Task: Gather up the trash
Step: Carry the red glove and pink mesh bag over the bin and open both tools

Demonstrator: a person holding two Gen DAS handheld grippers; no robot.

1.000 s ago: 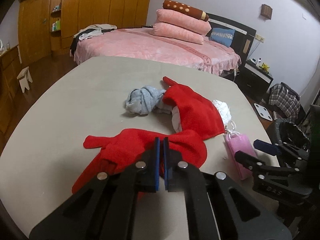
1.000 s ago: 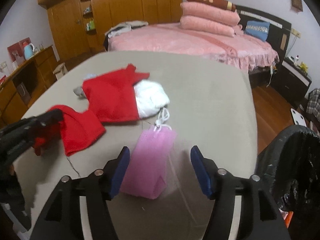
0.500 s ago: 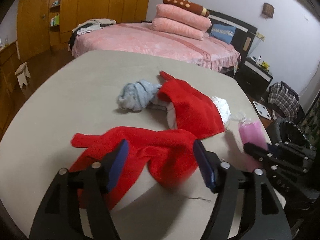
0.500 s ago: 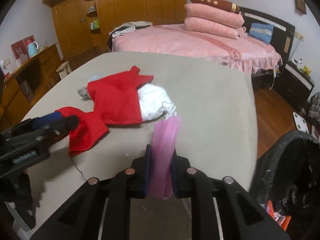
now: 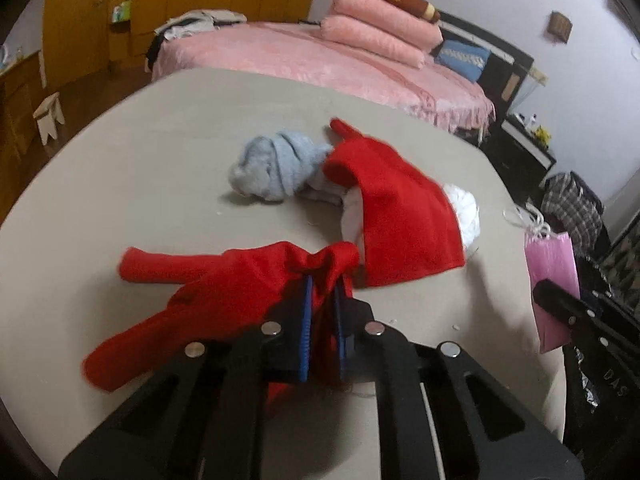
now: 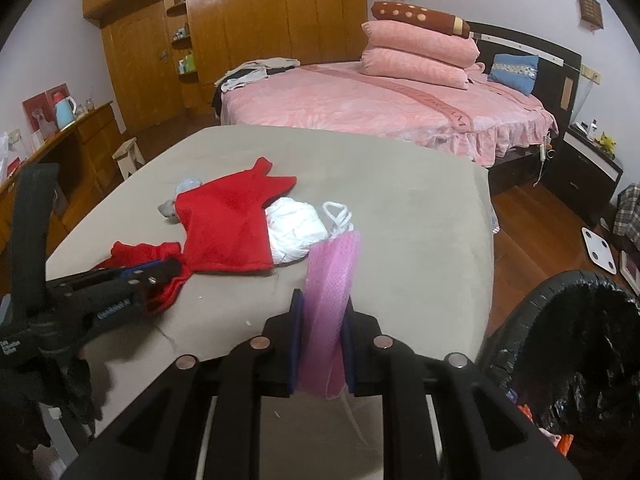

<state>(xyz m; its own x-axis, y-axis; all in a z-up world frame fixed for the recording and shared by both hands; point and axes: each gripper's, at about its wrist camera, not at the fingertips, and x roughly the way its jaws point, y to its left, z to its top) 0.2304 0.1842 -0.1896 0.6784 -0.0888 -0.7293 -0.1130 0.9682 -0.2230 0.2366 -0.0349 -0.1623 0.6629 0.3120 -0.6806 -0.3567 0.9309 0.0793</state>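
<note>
My left gripper (image 5: 321, 300) is shut on the near red cloth (image 5: 224, 292), which lies bunched on the grey table (image 5: 140, 168). My right gripper (image 6: 322, 320) is shut on a pink mesh bag (image 6: 330, 292) with white handles and holds it upright above the table's front right edge; the bag also shows in the left wrist view (image 5: 554, 276). A second red cloth (image 5: 400, 216) lies over a white bundle (image 5: 466, 208), next to a grey-blue rolled cloth (image 5: 276, 164).
A black bin lined with a black bag (image 6: 576, 344) stands on the floor right of the table, with bits of rubbish inside. A pink bed (image 6: 380, 104) is behind the table. A wooden wardrobe (image 6: 240, 28) and a small stool (image 6: 128, 156) are at the left.
My left gripper opened, then shut on the near red cloth. My right gripper shut on the pink bag and lifted it off the table toward the right.
</note>
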